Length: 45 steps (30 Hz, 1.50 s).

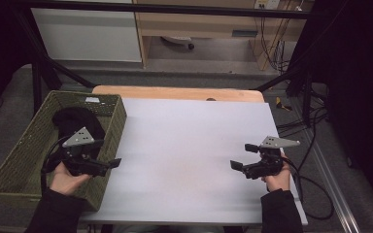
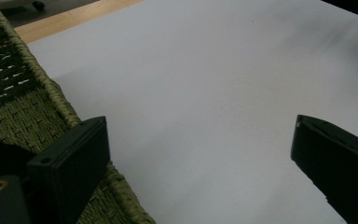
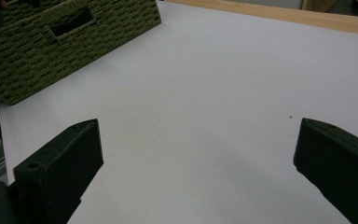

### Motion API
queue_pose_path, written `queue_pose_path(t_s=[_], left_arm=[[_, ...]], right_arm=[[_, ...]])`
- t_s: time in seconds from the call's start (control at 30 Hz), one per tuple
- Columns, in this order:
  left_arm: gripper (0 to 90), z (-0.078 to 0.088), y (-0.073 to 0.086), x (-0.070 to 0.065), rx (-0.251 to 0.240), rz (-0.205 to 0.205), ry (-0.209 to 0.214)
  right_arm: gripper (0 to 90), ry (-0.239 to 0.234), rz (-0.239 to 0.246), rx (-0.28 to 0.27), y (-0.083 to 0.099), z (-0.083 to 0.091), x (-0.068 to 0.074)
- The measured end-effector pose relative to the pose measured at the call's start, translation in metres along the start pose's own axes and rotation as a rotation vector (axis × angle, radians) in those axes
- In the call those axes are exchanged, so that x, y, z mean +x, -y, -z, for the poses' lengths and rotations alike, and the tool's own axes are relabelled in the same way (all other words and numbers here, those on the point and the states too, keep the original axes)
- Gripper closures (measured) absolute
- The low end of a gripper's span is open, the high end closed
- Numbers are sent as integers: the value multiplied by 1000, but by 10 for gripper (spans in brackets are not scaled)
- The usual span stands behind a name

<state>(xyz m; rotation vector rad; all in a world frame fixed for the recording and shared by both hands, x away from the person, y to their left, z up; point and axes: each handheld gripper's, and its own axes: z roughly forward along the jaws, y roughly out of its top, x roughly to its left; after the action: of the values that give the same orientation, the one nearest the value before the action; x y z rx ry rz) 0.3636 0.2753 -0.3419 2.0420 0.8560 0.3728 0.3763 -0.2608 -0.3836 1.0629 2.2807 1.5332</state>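
High view, going left to right: a green woven basket (image 1: 108,127) sits at the left edge of the worktop (image 1: 189,145), with a black cloth (image 1: 75,121) bunched up inside it. The left gripper (image 1: 115,163) hangs over the basket's near right corner, pointing out toward the white sheet, and its jaws are spread wide with nothing between them. Left gripper view backs that up: both jaws far apart, the basket rim (image 2: 51,91) running under the left one, bare white surface past that. Middle of the worktop is just the white sheet, with a strip of wood showing along the far edge. Over on the right, the right gripper (image 1: 244,156) hovers near the worktop's right edge, aimed left toward the basket, jaws also wide apart and empty. Right gripper view shows the basket (image 3: 70,42) well off at upper left.
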Motion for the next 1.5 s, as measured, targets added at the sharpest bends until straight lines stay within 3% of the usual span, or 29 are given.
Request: queue_pose_path(t_s=[0.73, 1.5], left_arm=[[44, 14, -5, -2, -2, -8, -26], [44, 30, 1, 14, 6, 44, -83]], right_arm=[[17, 3, 6, 2, 0, -1, 0], [14, 10, 5, 2, 0, -1, 0]])
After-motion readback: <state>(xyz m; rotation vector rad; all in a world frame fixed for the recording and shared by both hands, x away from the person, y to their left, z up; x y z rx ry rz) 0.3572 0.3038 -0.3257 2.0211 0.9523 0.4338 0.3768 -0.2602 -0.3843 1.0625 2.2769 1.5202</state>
